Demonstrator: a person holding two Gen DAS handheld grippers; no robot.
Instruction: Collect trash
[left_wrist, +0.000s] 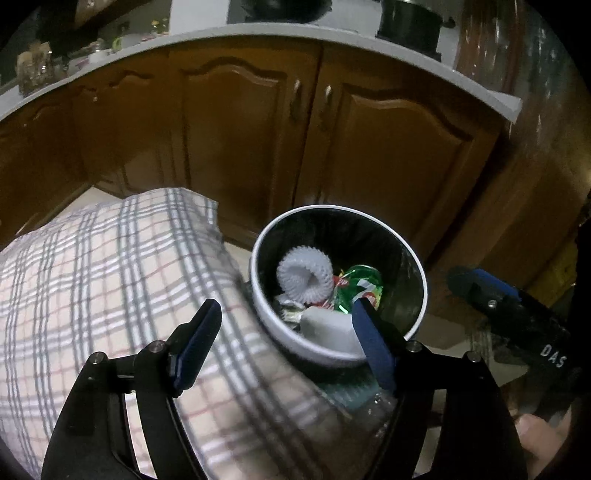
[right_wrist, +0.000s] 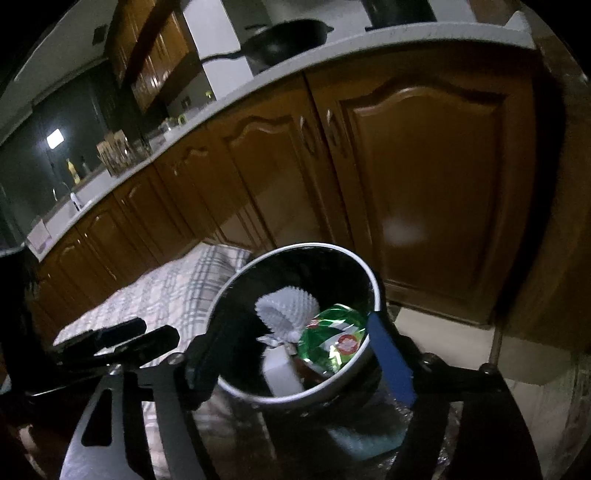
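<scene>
Both grippers stood open and empty above the trash bin (left_wrist: 295, 345).
Foam fruit net (left_wrist: 303, 275) at ten o'clock, green wrapper (left_wrist: 360, 284) at three; collection looked nearly done.

The left hand-held gripper (left_wrist: 286, 332) tilts downward, its blue-padded fingers (left_wrist: 373, 347) spread wide with nothing pressed between them. The right hand-held gripper (right_wrist: 295, 354) also slopes downward and stands open — one blue pad (right_wrist: 391, 363) showing, the other finger dark. A fingertip (left_wrist: 539, 435) of the person shows beside it.
</scene>
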